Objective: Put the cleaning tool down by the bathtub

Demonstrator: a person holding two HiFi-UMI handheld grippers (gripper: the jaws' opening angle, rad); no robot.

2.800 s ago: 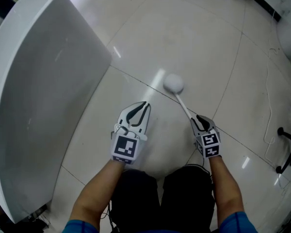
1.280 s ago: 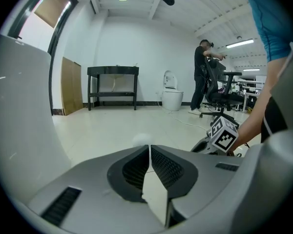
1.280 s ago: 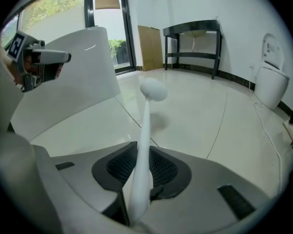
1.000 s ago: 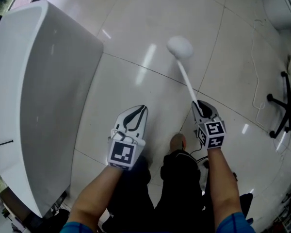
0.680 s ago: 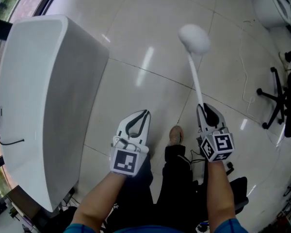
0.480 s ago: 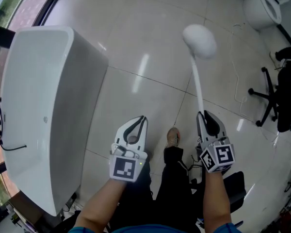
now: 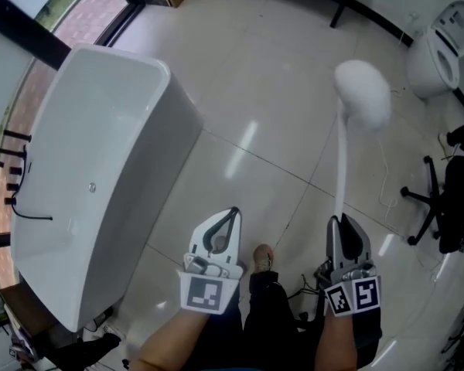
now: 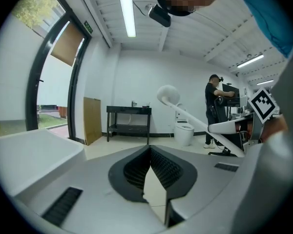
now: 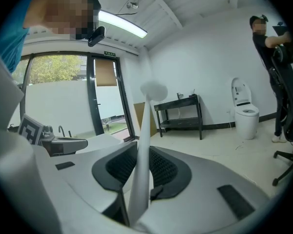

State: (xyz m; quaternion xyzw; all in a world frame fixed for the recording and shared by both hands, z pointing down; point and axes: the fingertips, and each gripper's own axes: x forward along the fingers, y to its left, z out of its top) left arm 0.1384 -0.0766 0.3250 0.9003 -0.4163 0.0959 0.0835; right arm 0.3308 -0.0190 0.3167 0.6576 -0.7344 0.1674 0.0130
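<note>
Slippage threatens: right gripper [image 7: 345, 224] clamps only the handle end of the cleaning tool [image 7: 342, 157], head raised upper right; left gripper [image 7: 230, 214] closed, empty

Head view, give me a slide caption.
The right gripper holds the white cleaning tool above the floor; bathtub at left, left gripper shut and empty.

A mock-up bathroom in a lab is suggested: bathtub [image 7: 100, 168] at nine o'clock, toilet [image 7: 441, 49] at two, office chair [image 7: 441, 207] nearby.
</note>
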